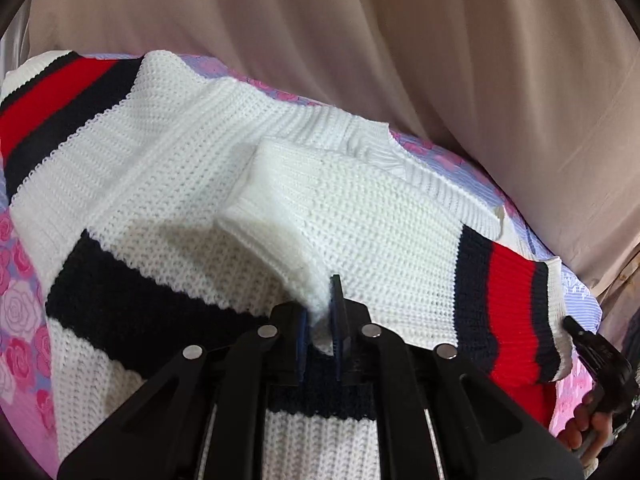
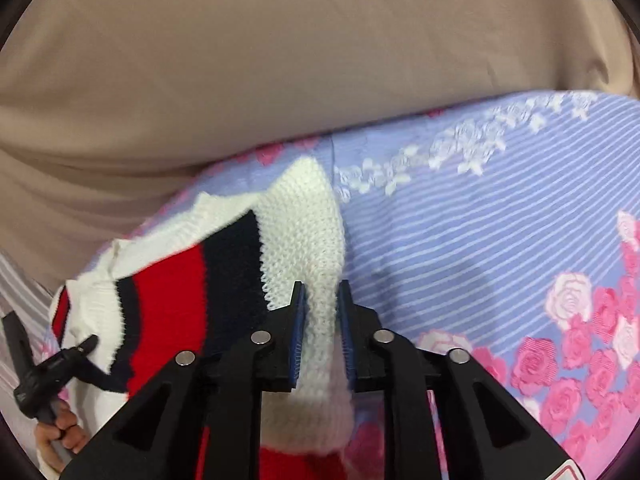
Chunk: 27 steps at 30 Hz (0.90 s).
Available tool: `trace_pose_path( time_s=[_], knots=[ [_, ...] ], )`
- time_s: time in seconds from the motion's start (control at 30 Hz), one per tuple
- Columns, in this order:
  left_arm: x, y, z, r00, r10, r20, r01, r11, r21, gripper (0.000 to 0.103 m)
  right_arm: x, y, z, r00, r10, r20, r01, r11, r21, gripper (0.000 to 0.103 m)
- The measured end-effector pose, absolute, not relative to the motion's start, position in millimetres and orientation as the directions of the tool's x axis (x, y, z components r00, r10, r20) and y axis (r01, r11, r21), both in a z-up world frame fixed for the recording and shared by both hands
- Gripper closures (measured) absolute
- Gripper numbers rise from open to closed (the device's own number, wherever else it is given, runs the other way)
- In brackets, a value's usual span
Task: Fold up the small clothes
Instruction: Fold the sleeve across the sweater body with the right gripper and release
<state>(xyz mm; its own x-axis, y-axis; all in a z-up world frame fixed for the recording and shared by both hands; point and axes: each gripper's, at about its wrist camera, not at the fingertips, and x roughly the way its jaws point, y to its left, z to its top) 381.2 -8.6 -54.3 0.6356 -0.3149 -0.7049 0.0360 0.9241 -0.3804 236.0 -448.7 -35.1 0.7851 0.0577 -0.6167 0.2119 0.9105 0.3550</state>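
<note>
A small white knit sweater (image 1: 168, 160) with navy and red stripes lies partly folded on a floral bedsheet (image 1: 16, 300). My left gripper (image 1: 320, 316) is shut on a raised fold of its white knit near the middle. My right gripper (image 2: 322, 320) is shut on a white edge of the sweater (image 2: 304, 232) and holds it lifted off the bedsheet (image 2: 480, 220). The right gripper also shows at the right edge of the left wrist view (image 1: 592, 344), by the striped sleeve cuff (image 1: 516, 312). The left gripper shows at the lower left of the right wrist view (image 2: 88, 344).
A beige curtain (image 1: 440, 60) hangs behind the bed, also in the right wrist view (image 2: 240, 60). The lilac striped sheet with pink roses (image 2: 580, 360) spreads to the right of the sweater. A hand (image 2: 60, 432) holds the left gripper's handle.
</note>
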Motion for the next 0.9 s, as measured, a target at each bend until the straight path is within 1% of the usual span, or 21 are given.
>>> trace_pose_path(
  time_s=[0.03,0.07,0.1,0.13,0.17,0.2,0.23,0.33,0.37,0.4,0.43,0.47,0.5,0.53,0.6,0.67,0.7,0.73,0.77,0.83,0.9],
  knots=[
    [381,-6,-55,0.635,-0.322,-0.703,0.037,0.921,-0.389,0.092,223,-444,-32,0.792,0.04,-0.61,0.207,0.921,0.329,0.068],
    [382,-6,-56,0.634,-0.333,-0.698,0.039,0.915,-0.401,0.092,216,-440,-32,0.792,0.039,-0.609,0.198,0.927,0.318,0.044],
    [383,-5,-58,0.636,-0.339,-0.693,0.042,0.912,-0.408,0.092,210,-434,-36,0.783,0.05,-0.62,0.184,0.934,0.308,0.035],
    [383,-8,-59,0.64,-0.337,-0.691,0.046,0.914,-0.403,0.092,211,-429,-43,0.764,0.065,-0.642,0.168,0.941,0.295,0.032],
    [381,-10,-59,0.645,-0.33,-0.689,0.047,0.917,-0.396,0.092,213,-423,-51,0.738,0.074,-0.671,0.147,0.952,0.267,0.039],
    [379,-8,-60,0.648,-0.323,-0.689,0.046,0.921,-0.387,0.092,216,-416,-58,0.721,0.075,-0.689,0.123,0.965,0.233,0.051],
    [379,-12,-60,0.652,-0.311,-0.692,0.047,0.927,-0.373,0.092,219,-412,-58,0.708,0.061,-0.704,0.114,0.973,0.199,0.08],
    [363,6,-48,0.645,-0.317,-0.696,0.059,0.928,-0.369,0.092,200,-427,-33,0.77,0.084,-0.632,0.123,0.953,0.275,0.084],
    [362,7,-47,0.639,-0.321,-0.699,0.063,0.927,-0.369,0.092,201,-430,-34,0.786,0.086,-0.613,0.126,0.947,0.295,0.084],
    [361,8,-49,0.633,-0.326,-0.702,0.066,0.926,-0.371,0.092,199,-437,-37,0.785,0.092,-0.613,0.13,0.942,0.308,0.084],
    [360,10,-51,0.632,-0.331,-0.701,0.071,0.925,-0.372,0.092,207,-442,-54,0.745,0.088,-0.661,0.148,0.944,0.293,0.084],
    [359,7,-52,0.641,-0.321,-0.697,0.081,0.931,-0.355,0.091,218,-443,-72,0.699,0.086,-0.71,0.164,0.947,0.276,0.081],
    [358,6,-51,0.647,-0.309,-0.697,0.083,0.937,-0.338,0.091,217,-444,-77,0.72,0.097,-0.687,0.149,0.945,0.29,0.081],
    [359,1,-50,0.651,-0.292,-0.701,0.08,0.944,-0.32,0.09,217,-444,-73,0.707,0.107,-0.699,0.145,0.946,0.291,0.079],
    [359,-6,-47,0.651,-0.276,-0.707,0.085,0.952,-0.293,0.09,210,-444,-53,0.731,0.11,-0.673,0.135,0.944,0.301,0.077],
    [360,-6,-47,0.645,-0.287,-0.708,0.088,0.949,-0.304,0.09,206,-446,-22,0.788,0.064,-0.613,0.139,0.95,0.279,0.07],
    [361,-5,-48,0.645,-0.294,-0.706,0.087,0.945,-0.314,0.09,211,-447,-8,0.808,0.035,-0.589,0.147,0.955,0.259,0.064],
    [361,-5,-49,0.647,-0.3,-0.701,0.083,0.942,-0.326,0.09,225,-449,5,0.824,0.014,-0.567,0.151,0.958,0.244,0.046],
    [360,-3,-49,0.651,-0.299,-0.697,0.081,0.941,-0.329,0.09,239,-451,12,0.826,0.006,-0.564,0.156,0.959,0.238,0.039],
    [359,-3,-49,0.662,-0.287,-0.693,0.078,0.945,-0.317,0.089,284,-455,10,0.791,0.021,-0.611,0.153,0.961,0.232,0.039],
    [353,-4,-50,0.672,-0.276,-0.687,0.081,0.95,-0.302,0.089,332,-452,-8,0.734,0.046,-0.677,0.155,0.96,0.234,0.039]
  ],
)
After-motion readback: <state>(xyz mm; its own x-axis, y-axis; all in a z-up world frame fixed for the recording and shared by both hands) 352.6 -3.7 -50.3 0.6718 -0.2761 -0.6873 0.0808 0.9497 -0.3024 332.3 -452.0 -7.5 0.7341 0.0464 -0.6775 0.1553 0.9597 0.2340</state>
